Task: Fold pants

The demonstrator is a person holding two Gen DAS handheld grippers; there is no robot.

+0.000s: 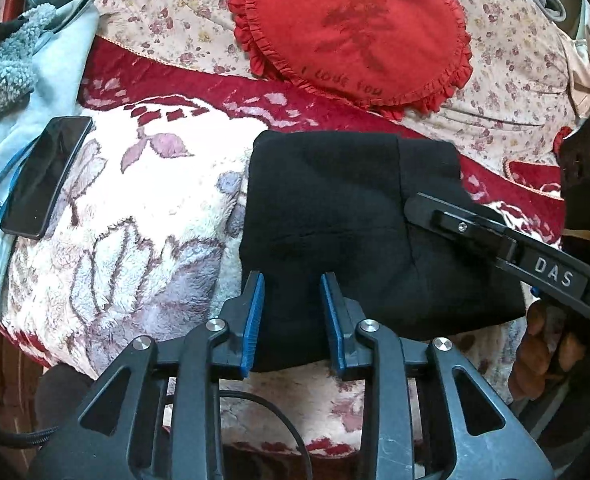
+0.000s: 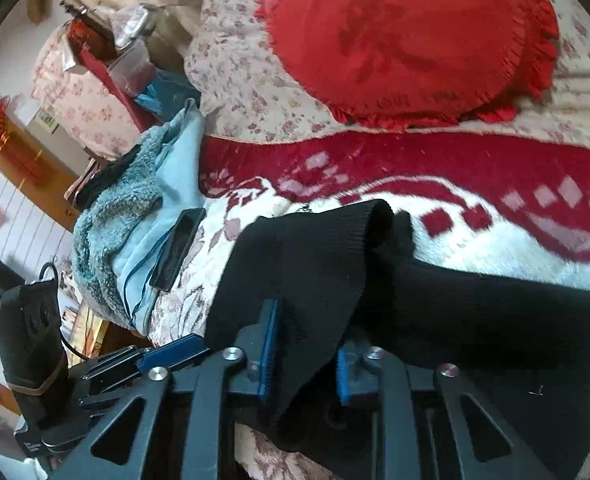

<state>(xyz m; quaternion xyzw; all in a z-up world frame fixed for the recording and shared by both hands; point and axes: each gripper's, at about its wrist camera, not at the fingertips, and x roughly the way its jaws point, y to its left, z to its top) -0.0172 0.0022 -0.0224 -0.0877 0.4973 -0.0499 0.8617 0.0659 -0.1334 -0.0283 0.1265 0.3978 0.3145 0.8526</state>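
Black pants (image 1: pixel 335 216) lie folded on the bed; your final fold is in hand. Left hand-held gripper (image 1: pixel 291 320) stands apart, empty, at 6 o'clock; right hand-held gripper (image 2: pixel 305 356) is clamped on the ribbed edge. Next, lay it flat.

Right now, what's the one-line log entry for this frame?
pants: black, folded on blanket | left claw: open over near edge | right claw: cloth between pads, grip unclear

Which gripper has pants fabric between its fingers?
The right gripper: a fold of the black pants runs down between its blue pads. The left gripper only hovers over the pants, its gap showing flat cloth below.
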